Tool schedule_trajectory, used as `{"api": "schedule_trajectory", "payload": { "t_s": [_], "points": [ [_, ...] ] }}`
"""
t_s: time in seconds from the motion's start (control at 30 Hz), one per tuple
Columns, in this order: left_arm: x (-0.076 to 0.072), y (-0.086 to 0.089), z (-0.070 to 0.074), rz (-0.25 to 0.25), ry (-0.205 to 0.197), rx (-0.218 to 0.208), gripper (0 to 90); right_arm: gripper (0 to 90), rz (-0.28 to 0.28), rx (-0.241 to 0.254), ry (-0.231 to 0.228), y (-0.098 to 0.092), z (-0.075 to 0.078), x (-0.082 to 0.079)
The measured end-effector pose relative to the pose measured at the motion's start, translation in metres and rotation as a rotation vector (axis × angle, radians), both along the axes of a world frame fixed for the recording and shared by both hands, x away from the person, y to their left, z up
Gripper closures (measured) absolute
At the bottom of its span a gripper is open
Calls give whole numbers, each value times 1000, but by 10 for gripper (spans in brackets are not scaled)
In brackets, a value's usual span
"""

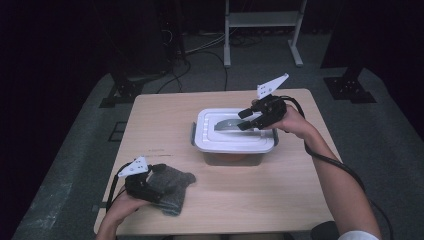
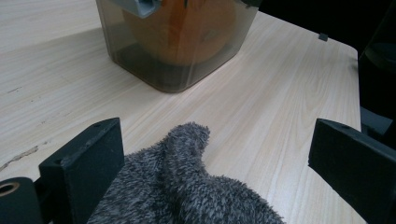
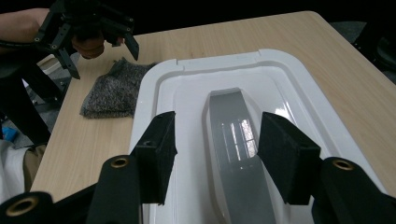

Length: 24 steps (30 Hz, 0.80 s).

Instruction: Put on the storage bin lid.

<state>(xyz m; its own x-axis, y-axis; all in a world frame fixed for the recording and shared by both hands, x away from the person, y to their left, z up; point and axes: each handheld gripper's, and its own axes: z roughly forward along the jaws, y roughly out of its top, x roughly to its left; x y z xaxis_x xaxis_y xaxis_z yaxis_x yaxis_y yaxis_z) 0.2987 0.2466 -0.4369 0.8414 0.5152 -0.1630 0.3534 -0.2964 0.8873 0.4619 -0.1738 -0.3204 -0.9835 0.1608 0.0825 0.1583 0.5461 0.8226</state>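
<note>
A clear plastic container point(image 1: 232, 156) with a white lid point(image 1: 220, 140) stands mid-table, and something orange point(image 2: 187, 28) is inside it. A grey handle point(image 3: 233, 135) lies flat in the lid's recess. My right gripper point(image 3: 217, 149) hovers open just over that handle, one jaw to each side and neither pad pressing on it; in the high view the right gripper point(image 1: 243, 120) sits at the lid's right end. A fuzzy grey cloth point(image 2: 187, 186) lies at the table's front left. My left gripper point(image 2: 215, 154) is open, its jaws wide apart around the cloth's near end.
The wooden table point(image 1: 165, 120) has bare room to the left of the container and along its right front. The cloth point(image 1: 175, 187) lies near the front edge. Behind the table are cables, dark stands and a metal frame point(image 1: 262, 30) on the floor.
</note>
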Motion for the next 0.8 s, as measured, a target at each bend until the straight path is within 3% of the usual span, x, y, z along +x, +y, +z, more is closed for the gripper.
{"api": "schedule_trajectory", "payload": {
  "t_s": [0.8],
  "points": [
    [0, 0, 0, -4, -3, -4, 27, 367, -59, 24, -34, -42, 17, -31]
  ]
}}
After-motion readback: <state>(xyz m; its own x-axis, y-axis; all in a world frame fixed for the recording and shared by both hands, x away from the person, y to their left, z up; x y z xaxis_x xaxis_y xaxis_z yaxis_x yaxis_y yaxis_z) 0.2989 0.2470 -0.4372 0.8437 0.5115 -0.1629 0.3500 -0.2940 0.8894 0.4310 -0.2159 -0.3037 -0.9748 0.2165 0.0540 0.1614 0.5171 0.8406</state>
